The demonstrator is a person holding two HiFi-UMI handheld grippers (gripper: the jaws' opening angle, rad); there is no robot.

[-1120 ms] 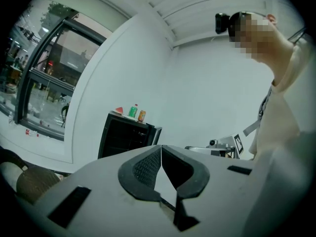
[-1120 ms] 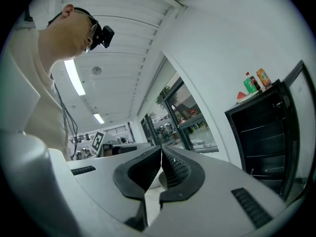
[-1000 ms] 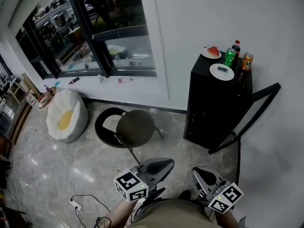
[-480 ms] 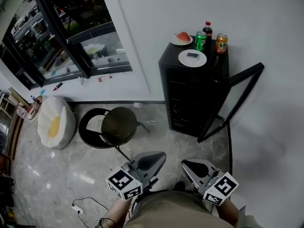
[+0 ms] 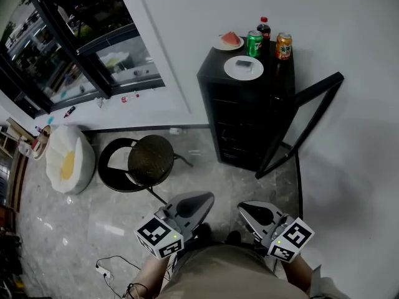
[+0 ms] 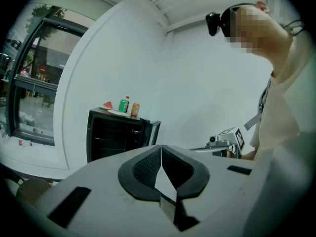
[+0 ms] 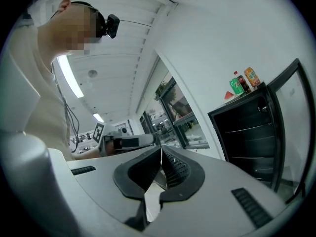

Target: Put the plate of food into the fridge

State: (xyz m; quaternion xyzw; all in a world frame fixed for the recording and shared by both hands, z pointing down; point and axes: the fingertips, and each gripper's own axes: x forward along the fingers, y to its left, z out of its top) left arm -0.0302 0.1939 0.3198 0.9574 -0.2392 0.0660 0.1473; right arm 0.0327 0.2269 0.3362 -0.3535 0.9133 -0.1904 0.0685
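Head view: the approach, by my reading. The watermelon plate (image 5: 228,41) sits atop the fridge (image 5: 246,120), door (image 5: 300,124) open. Left tool (image 5: 206,198) and right tool (image 5: 244,207), clenched empty, hang well short of it; next, step closer and unclench.

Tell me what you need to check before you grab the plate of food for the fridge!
1. Fridge door open: ok, it stands swung wide.
2. Plate in sight: ok, the watermelon plate and a second plate sit on top of the fridge.
3. Grippers free: ok, the left gripper and right gripper hold nothing.
4. Grippers open for a grab: not ok, both are shut.
5. Room around the plates: not ok, the green can stands close beside both.
6. Free shelf inside: cannot tell, the inside is dark.
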